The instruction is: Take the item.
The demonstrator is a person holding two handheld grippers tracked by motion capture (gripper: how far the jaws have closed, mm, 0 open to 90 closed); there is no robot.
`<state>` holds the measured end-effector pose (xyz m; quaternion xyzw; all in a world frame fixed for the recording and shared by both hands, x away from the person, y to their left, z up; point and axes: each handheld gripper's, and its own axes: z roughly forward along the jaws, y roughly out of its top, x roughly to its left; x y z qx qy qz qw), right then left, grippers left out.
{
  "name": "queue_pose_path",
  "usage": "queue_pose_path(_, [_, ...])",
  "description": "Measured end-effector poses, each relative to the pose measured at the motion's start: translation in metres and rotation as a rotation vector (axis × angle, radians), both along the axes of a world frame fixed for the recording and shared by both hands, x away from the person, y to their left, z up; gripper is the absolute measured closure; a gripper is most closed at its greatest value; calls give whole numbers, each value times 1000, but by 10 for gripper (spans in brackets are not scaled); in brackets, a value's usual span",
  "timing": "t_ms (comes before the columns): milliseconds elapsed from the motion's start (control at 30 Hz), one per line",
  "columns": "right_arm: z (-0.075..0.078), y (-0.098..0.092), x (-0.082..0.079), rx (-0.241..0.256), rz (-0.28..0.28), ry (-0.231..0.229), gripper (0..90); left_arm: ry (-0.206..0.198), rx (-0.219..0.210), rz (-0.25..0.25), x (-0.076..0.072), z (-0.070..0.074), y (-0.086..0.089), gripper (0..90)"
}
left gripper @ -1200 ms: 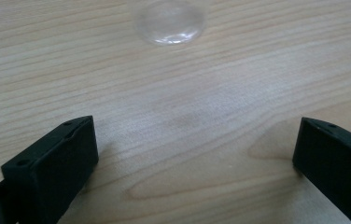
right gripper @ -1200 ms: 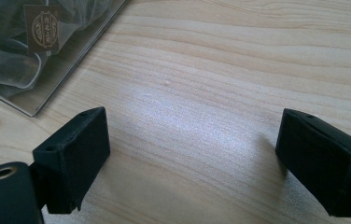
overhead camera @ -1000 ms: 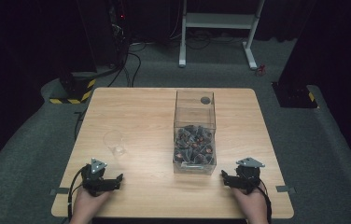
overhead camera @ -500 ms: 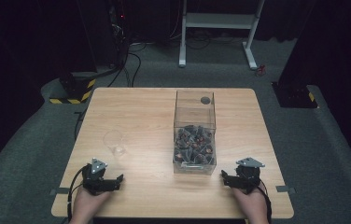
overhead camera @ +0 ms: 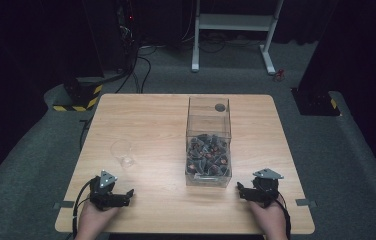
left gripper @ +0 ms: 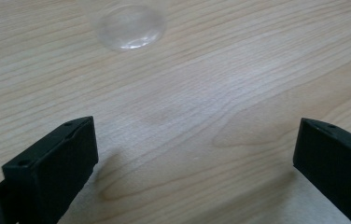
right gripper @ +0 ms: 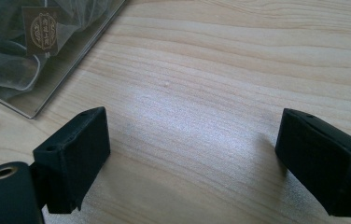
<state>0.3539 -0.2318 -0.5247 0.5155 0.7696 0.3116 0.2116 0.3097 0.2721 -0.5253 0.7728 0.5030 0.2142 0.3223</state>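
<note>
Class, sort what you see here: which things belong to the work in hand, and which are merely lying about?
Belongs to the work:
left gripper, open
right gripper, open
clear plastic cup
clear box of small dark packets

Lying about:
white metal stand
floor cables
</note>
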Motion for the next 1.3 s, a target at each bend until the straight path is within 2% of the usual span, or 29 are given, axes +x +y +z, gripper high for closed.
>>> queue_pose_path(100, [0,0,0,0,0,0,100,1,-17,-3,-2,3,0,3])
queue_pose_path(233, [0,0,0,0,-1,0,100,-29,-60,-1,-2,9,1,16])
queue_pose_path(367, [0,0,0,0,-1,0,100,-49,-86,-35,-3,14,-4,17])
queue_pose_path(633, [0,0,0,0,-1,0,100,-89,-85,-103,-8,25,-17,18])
queue_pose_path(733, [0,0,0,0,-1,0,100,-111,-102,-129,-12,34,-25,28])
queue_pose_path(1033, [0,0,0,0,-2,-3,103,-101,-125,-178,-12,43,-40,34])
queue_pose_path(1100, [0,0,0,-2,0,-3,104,-106,-114,-194,-13,46,-44,34])
queue_pose_path(1200, [0,0,0,-1,-2,-3,104,-112,-150,-206,-13,51,-51,38])
queue_pose_path(1300, [0,0,0,0,-3,-1,104,-134,-146,-219,-12,57,-59,39])
